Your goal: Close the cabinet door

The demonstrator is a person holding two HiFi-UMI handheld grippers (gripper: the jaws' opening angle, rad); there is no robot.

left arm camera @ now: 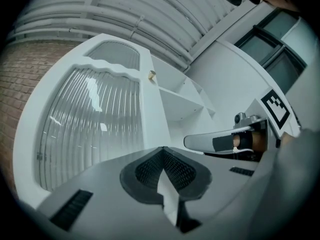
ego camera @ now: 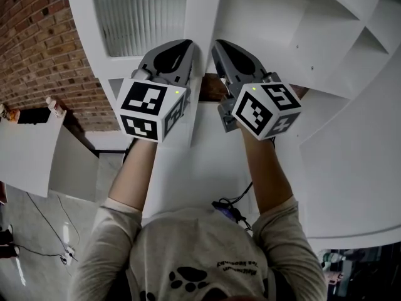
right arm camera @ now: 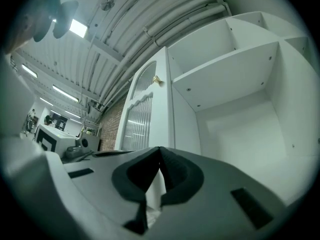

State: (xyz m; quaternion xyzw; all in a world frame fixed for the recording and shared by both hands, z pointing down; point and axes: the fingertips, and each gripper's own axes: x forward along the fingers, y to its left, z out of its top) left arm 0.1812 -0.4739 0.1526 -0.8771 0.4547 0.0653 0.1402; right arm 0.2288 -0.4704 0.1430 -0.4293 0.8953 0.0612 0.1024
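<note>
The white cabinet door [ego camera: 202, 17] has a ribbed glass panel [left arm camera: 90, 129] and a small brass knob [left arm camera: 152, 74]. It stands partly open, its free edge pointing towards me. The open cabinet [ego camera: 269, 24] with bare white shelves [right arm camera: 225, 74] lies to its right. My left gripper [ego camera: 187, 44] is shut and empty, its tips close to the door's outer face by the free edge. My right gripper [ego camera: 217, 45] is shut too, with nothing between its jaws, just right of that edge. From the right gripper view the door [right arm camera: 150, 119] shows nearly edge-on, with the knob [right arm camera: 156, 80] up high.
A brick wall [ego camera: 37, 49] runs along the left. Another white panel [ego camera: 28, 152] stands at the lower left, with cables [ego camera: 59, 231] on the floor beside it. More white shelving [ego camera: 351, 137] curves down the right side.
</note>
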